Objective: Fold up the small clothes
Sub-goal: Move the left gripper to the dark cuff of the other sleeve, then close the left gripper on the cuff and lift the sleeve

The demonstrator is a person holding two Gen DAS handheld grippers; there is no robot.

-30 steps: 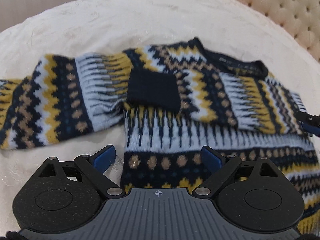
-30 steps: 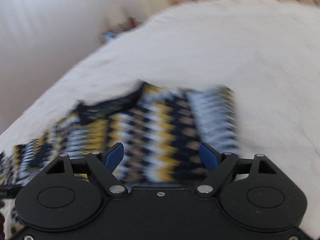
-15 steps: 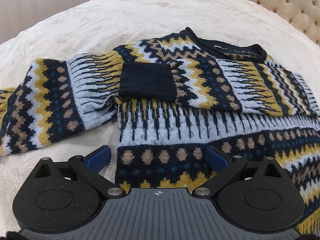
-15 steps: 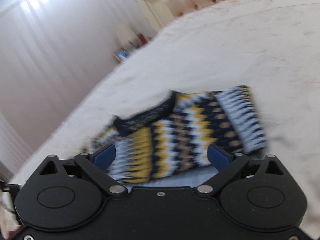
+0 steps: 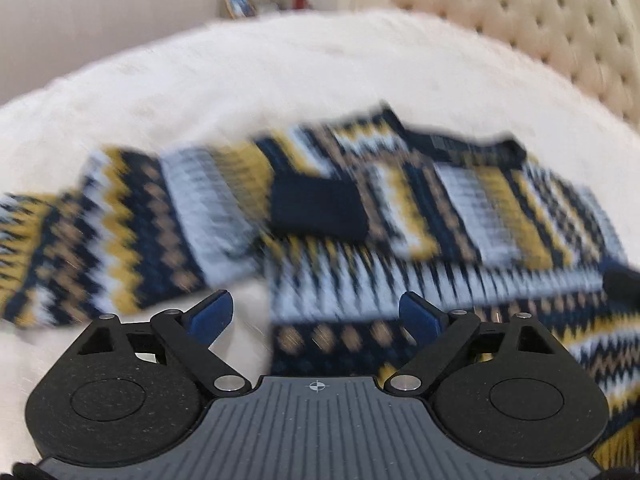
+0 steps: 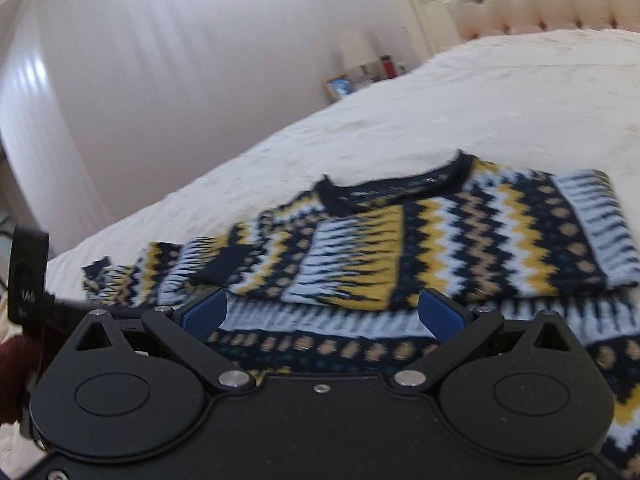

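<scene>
A navy, yellow and pale-blue patterned sweater [image 5: 400, 208] lies flat on the bed. One sleeve is folded across the chest and ends in a dark cuff [image 5: 318, 212]. The other sleeve [image 5: 120, 232] stretches out to the left. My left gripper [image 5: 314, 306] hovers over the sweater's lower left edge. Its jaws are closing, apart from the knit, which lies below the gap. My right gripper [image 6: 322, 306] stands open above the sweater [image 6: 440, 240] near its hem, touching nothing. The neckline [image 6: 400, 188] lies beyond it.
A white bedspread [image 5: 280, 80] lies under everything, with a tufted headboard [image 5: 540, 28] behind. A nightstand holds a picture frame [image 6: 340, 86] and a lamp [image 6: 358, 50]. Pale curtains [image 6: 120, 80] hang at left. A dark red sleeve [image 6: 12, 376] shows at the edge.
The right gripper let its jaws widen and swung left across the sweater, now facing the neckline. The left view tipped upward and blurred; its jaws have narrowed a little.
</scene>
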